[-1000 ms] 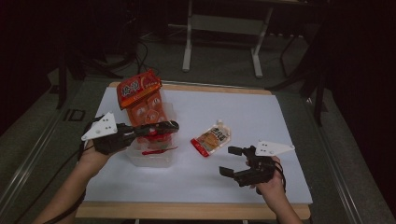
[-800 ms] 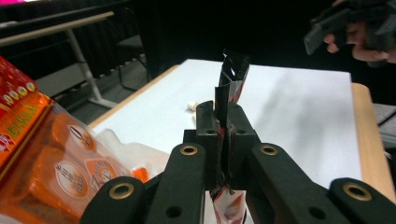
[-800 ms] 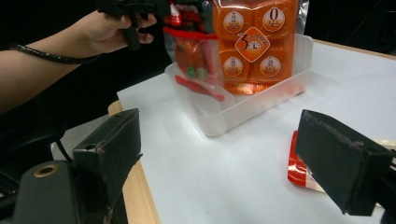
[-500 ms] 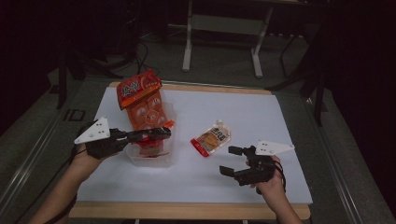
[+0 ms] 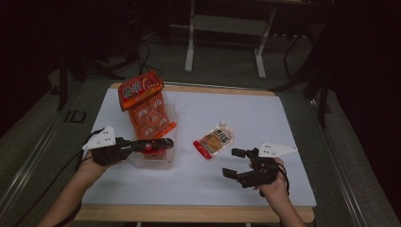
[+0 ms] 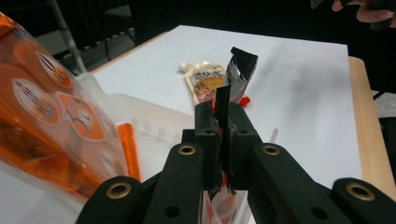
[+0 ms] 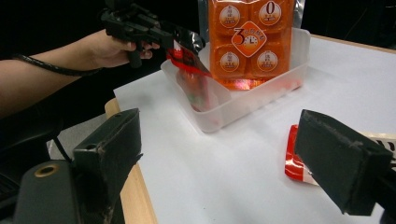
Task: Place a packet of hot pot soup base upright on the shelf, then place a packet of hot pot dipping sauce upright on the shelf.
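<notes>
A small red-and-clear plastic snack pouch [image 7: 194,77] is being pinched by the closed left tool [image 5: 163,142], hanging into the clear plastic tub [image 5: 171,124] on the white desk [image 5: 265,118]. The right tool [image 5: 234,163] is being held wide open, empty.

You are in a dim lab or recording studio: a wooden-edged table under a white sheet [image 5: 265,118] stands lit mid-frame, grey metal stand legs [image 5: 191,42] rise at the top, and black cables [image 5: 144,52] trail over grey carpet at upper left.
</notes>
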The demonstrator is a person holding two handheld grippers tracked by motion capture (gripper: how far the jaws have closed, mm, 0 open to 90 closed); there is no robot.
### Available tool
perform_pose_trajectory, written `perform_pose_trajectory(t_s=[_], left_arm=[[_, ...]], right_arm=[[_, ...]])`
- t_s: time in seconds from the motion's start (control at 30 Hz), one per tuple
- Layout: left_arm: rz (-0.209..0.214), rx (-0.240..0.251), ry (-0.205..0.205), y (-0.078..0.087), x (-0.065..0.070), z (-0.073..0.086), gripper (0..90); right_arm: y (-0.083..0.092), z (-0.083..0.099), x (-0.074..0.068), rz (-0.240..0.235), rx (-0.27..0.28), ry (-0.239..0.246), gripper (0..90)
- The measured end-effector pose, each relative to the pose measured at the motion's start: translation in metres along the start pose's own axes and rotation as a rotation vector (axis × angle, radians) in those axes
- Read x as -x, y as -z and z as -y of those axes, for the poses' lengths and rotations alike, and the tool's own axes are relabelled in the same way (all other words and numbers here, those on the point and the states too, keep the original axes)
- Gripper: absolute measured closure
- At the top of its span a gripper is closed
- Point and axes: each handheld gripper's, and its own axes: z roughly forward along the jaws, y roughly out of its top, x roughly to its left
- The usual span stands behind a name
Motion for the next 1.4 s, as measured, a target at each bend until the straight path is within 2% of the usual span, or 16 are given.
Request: perform_pose_trajectory(t_s=[0.13,0.27,0.43,0.5,0.67,0.83,0.9,1.0,1.07,1.13,1.17,1.3,1.4], left_arm=[[0.001,0.010,0.025,0.001,-0.001,0.006,85.5],[0.000,0.010,0.026,0.004,-0.001,0.008,84.0],[0.000,-0.003,0.040,0.004,0.002,0.007,77.2],[-0.010,-0.006,0.060,0.003,0.003,0.006,67.1],[-0.070,0.017,0.065,0.006,0.005,-0.004,46.4],[-0.062,0.030,0.100,0.005,0.010,-0.015,18.9],[-0.059,0.043,0.106,0.004,0.013,-0.018,13.2],[-0.086,0.046,0.116,0.003,0.019,-0.024,6.1],[-0.097,0.049,0.129,0.002,0.023,-0.028,2.8],[-0.105,0.037,0.126,0.000,0.028,-0.033,2.0],[-0.107,0.046,0.117,0.000,0.031,-0.035,2.0],[-0.093,0.073,0.115,0.000,0.039,-0.044,2.0],[-0.082,0.083,0.099,-0.003,0.046,-0.049,2.0]], right_arm=[[0.000,0.000,0.000,0.000,0.003,0.003,15.1],[-0.001,0.000,0.001,-0.007,-0.009,-0.011,15.1],[-0.001,0.000,0.001,-0.009,-0.011,-0.015,15.1],[-0.002,0.000,0.001,-0.006,-0.013,-0.012,15.1],[-0.002,0.000,0.001,-0.005,-0.014,-0.013,15.1],[-0.001,0.000,0.002,0.001,-0.012,-0.008,15.1],[0.000,0.000,0.003,0.005,-0.012,-0.006,15.1],[0.001,0.000,0.003,0.011,-0.014,-0.004,15.1],[0.001,0.000,0.003,0.015,-0.020,0.000,15.4],[0.001,0.000,0.003,0.028,-0.040,0.018,15.4],[0.001,0.000,0.004,0.036,-0.048,0.024,15.4],[0.002,-0.001,0.006,0.061,-0.048,0.033,15.4],[0.002,-0.002,0.007,0.079,-0.052,0.046,15.4]])
